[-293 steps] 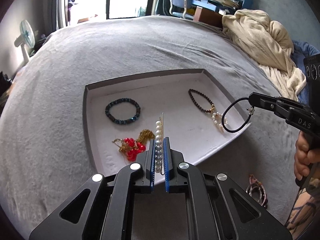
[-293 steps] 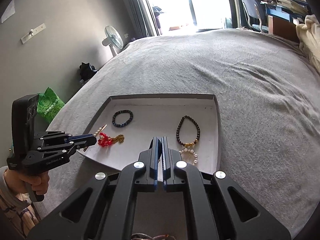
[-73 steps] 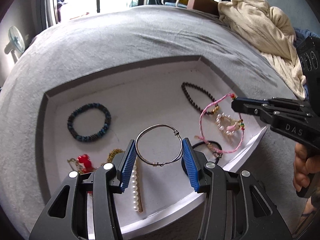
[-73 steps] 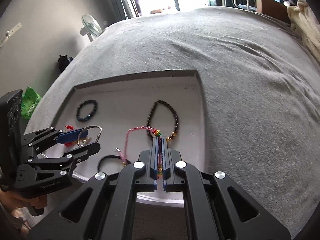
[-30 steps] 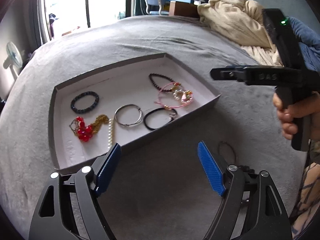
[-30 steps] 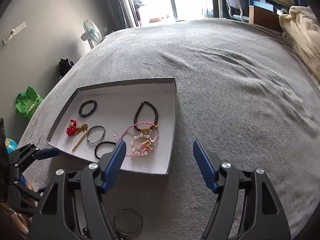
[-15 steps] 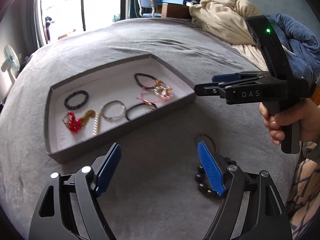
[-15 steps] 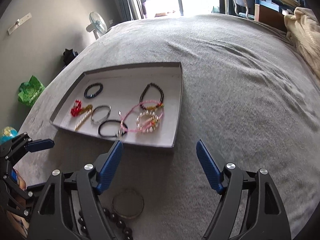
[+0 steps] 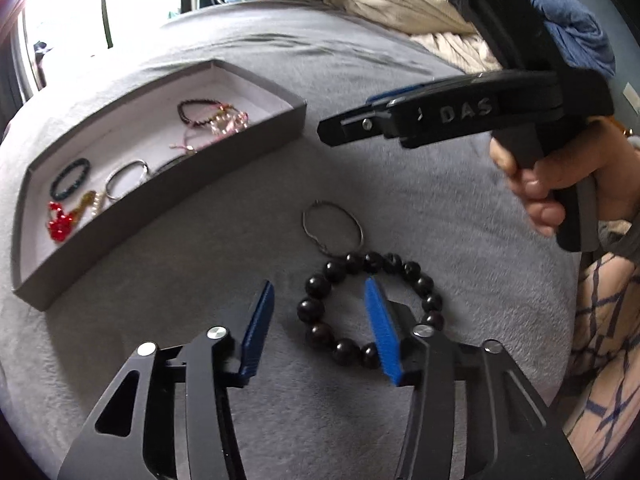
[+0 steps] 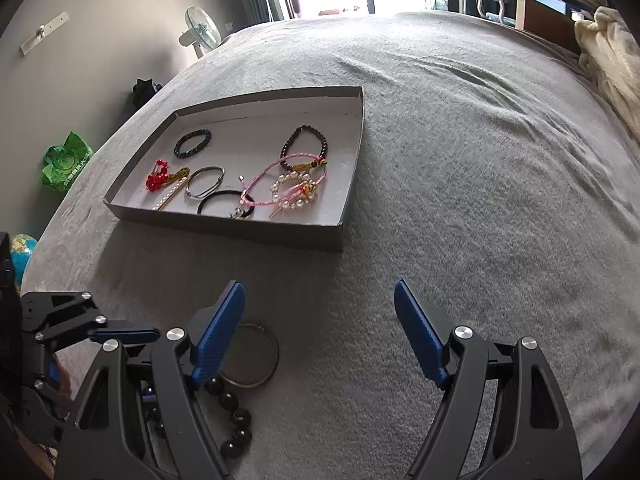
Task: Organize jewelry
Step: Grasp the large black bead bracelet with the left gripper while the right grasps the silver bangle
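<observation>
Closing around the near side of the black large-bead bracelet (image 9: 370, 308) on the grey bed (image 9: 420, 184), your left gripper (image 9: 318, 320) straddles its beads, jaws not yet pressing. Pinch one bead squarely. Keep your right gripper (image 10: 320, 332), jaws wide and empty, clear.

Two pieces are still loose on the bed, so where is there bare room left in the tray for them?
The tray is bare along its far wall, between the blue bead bracelet and the dark bead bracelet. Its near right corner is crowded: the pink cord bracelet, pearl bracelet and black hair tie overlap there.
</observation>
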Demonstrator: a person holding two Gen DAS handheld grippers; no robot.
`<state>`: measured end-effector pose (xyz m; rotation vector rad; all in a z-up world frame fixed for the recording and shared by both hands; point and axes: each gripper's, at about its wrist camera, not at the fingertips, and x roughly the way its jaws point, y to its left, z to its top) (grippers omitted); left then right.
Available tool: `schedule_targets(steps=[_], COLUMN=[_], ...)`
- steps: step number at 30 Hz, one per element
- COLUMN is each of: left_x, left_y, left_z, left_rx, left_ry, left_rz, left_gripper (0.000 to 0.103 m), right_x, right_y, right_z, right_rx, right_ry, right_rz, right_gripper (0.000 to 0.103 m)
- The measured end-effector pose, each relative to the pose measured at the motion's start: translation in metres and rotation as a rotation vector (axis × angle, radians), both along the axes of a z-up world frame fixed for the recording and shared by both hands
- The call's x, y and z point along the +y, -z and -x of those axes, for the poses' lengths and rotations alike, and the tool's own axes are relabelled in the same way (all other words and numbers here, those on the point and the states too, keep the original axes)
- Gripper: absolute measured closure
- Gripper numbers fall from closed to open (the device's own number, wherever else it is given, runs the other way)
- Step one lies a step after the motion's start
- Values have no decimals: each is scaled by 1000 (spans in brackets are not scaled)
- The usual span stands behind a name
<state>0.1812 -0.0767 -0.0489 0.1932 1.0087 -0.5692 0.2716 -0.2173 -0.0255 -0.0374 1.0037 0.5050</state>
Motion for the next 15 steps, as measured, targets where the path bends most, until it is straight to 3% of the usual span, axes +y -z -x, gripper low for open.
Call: schedule_targets(steps=[4,5,10,15], left_x=[-2,-2,5,29], left_y=[11,10,2,-6], left_z=[-3,-3,-3,-7], left_rx=[30,26,3,-7], left_ry=[7,5,-4,-73], left_rz=[-24,-31,-55,-69], left_gripper=[72,84,87,88], right_x=[2,2,8,23], right_y=[4,5,11,20], right_z=[5,7,12,21], right_rx=[11,16,35,54], right_ry=[-18,-22,-44,-105], right_rz=[3,3,-1,11], right_gripper=[26,26,26,26])
